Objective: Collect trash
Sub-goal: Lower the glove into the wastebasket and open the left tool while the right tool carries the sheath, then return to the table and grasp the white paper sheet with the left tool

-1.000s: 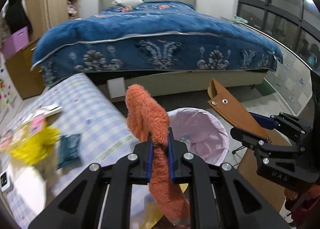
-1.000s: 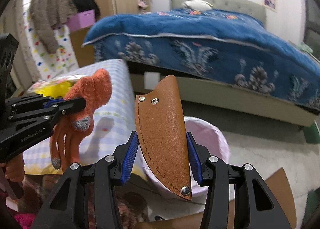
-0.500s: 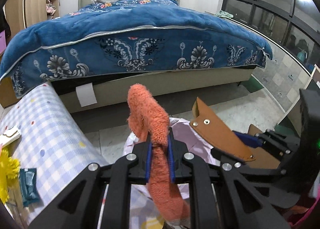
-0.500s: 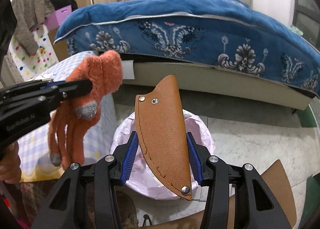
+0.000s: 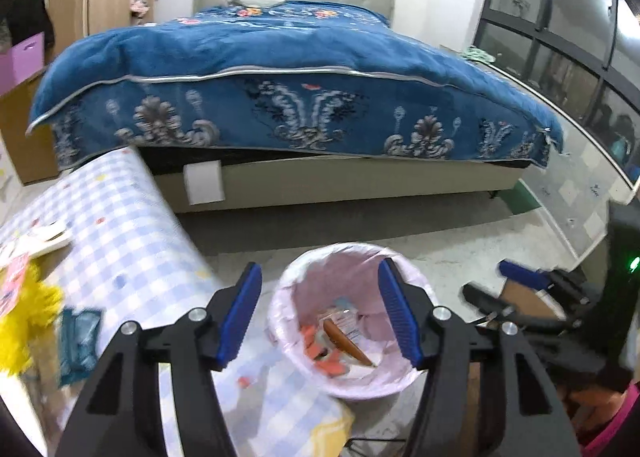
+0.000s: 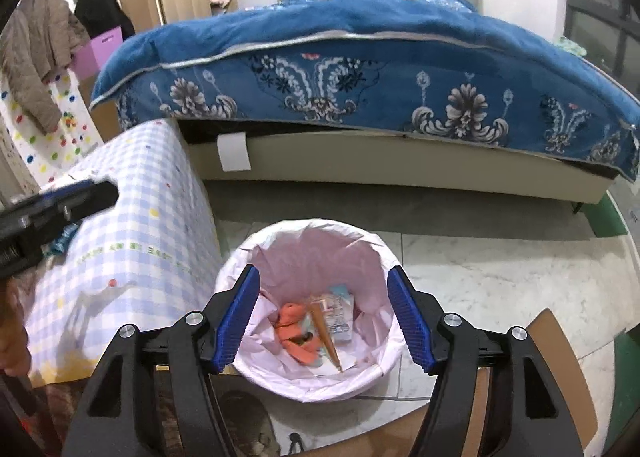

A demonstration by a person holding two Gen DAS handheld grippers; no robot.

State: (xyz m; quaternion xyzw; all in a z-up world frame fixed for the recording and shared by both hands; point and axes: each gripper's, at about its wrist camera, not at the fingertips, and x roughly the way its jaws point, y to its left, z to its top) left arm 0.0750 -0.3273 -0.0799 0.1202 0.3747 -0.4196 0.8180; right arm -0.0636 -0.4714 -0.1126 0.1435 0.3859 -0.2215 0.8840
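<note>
Trash bin [image 6: 308,309], lined with a pink bag, stands on the marble floor between the checked blue tablecloth [image 6: 132,225] and a brown board, with the blue-quilted bed [image 6: 360,69] behind it. Both grippers hang over its mouth with jaws spread wide and nothing between them: the left gripper [image 5: 320,313] and the right gripper [image 6: 323,315]. Half a second ago the left one pinched the orange knit glove [image 6: 294,327] and the right one clamped the brown leather sheath [image 6: 326,331]; both now lie at the bottom of the bin, the sheath slanting across beside the glove, on top of a printed wrapper [image 6: 338,315].
</note>
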